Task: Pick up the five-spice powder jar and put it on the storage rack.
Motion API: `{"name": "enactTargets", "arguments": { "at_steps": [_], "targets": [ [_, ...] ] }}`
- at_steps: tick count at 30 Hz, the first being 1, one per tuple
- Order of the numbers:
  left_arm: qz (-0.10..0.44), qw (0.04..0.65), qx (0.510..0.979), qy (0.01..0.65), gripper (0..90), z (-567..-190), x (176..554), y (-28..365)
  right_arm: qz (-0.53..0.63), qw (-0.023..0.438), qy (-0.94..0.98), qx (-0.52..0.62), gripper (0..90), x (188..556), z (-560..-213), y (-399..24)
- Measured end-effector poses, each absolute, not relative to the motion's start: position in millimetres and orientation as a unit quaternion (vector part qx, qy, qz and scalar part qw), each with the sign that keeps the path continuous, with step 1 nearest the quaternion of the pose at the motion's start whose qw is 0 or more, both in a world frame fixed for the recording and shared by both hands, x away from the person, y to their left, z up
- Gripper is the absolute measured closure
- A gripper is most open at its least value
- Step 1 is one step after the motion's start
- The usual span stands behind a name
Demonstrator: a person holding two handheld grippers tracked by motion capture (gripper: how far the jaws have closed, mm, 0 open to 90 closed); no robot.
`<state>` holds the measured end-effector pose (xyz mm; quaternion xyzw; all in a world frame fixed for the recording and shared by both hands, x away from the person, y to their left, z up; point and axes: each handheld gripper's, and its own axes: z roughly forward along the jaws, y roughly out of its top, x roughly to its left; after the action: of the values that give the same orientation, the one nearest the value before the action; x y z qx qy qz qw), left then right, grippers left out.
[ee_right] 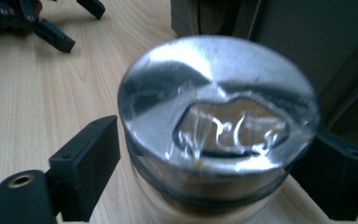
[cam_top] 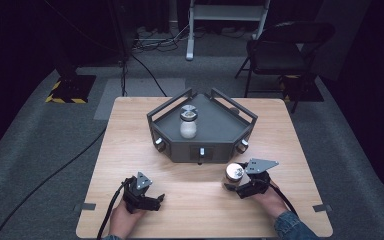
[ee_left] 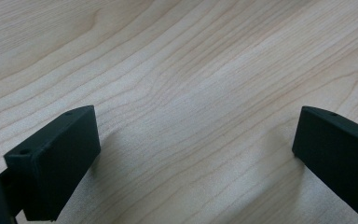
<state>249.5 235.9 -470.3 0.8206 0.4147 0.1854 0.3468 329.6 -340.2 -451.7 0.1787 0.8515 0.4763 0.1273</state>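
— Grey carpet runs all round the wooden table (cam_top: 130, 150) in the high view, with a folding chair (cam_top: 280, 50) at the upper right. What sits on the wood?

— At the centre of the frame, a dark tray (cam_top: 202, 147) with one jar (cam_top: 188, 122) standing inside it. Lower right of centre, a second jar, the silver-lidded jar (cam_top: 234, 176), stands on the wood just in front of the tray, with the right gripper (cam_top: 244, 187) around it. At the lower left, the left gripper (cam_top: 152, 200) rests on the table, well apart from both jars.

— And the left gripper view?

— Bare wood grain, its jaws spread wide with nothing between them.

— The right gripper view?

— Blurry, but the silver-lidded jar (ee_right: 216, 126) stands between the jaws. Whether the pads press its sides yet, I cannot tell. The left gripper (ee_right: 37, 18) shows in the upper left corner.
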Motion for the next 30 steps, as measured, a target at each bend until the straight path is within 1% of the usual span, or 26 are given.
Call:
{"name": "enactTargets", "arguments": {
  "at_steps": [2, 4, 6, 7, 20, 22, 25, 30],
  "targets": [
    [0.185, 0.347, 0.821, 0.415, 0.5, -470, 250, 236, 0.474, 0.129, 0.853, 0.178, 16.5, 329, -452, -339],
    [0.186, 0.347, 0.820, 0.415, 0.5, -470, 249, 236, 0.468, 0.135, 0.855, 0.176, 21.0, 328, -453, -338],
    [0.186, 0.347, 0.820, 0.415, 0.4, -470, 249, 236, 0.465, 0.140, 0.857, 0.174, 27.9, 327, -453, -337],
    [0.186, 0.347, 0.820, 0.415, 0.5, -470, 249, 236, 0.465, 0.142, 0.857, 0.173, 29.5, 326, -453, -337],
    [0.186, 0.347, 0.820, 0.415, 0.5, -470, 249, 236, 0.465, 0.144, 0.856, 0.173, 30.1, 324, -453, -338],
    [0.186, 0.346, 0.820, 0.416, 0.5, -470, 249, 236, 0.461, 0.147, 0.857, 0.174, 30.1, 322, -451, -337],
    [0.187, 0.346, 0.818, 0.419, 0.5, -470, 248, 235, 0.472, 0.140, 0.852, 0.178, 30.1, 321, -449, -342],
    [0.187, 0.346, 0.818, 0.419, 0.5, -470, 248, 235, 0.481, 0.149, 0.846, 0.176, 30.2, 315, -440, -345]
  ]
}}
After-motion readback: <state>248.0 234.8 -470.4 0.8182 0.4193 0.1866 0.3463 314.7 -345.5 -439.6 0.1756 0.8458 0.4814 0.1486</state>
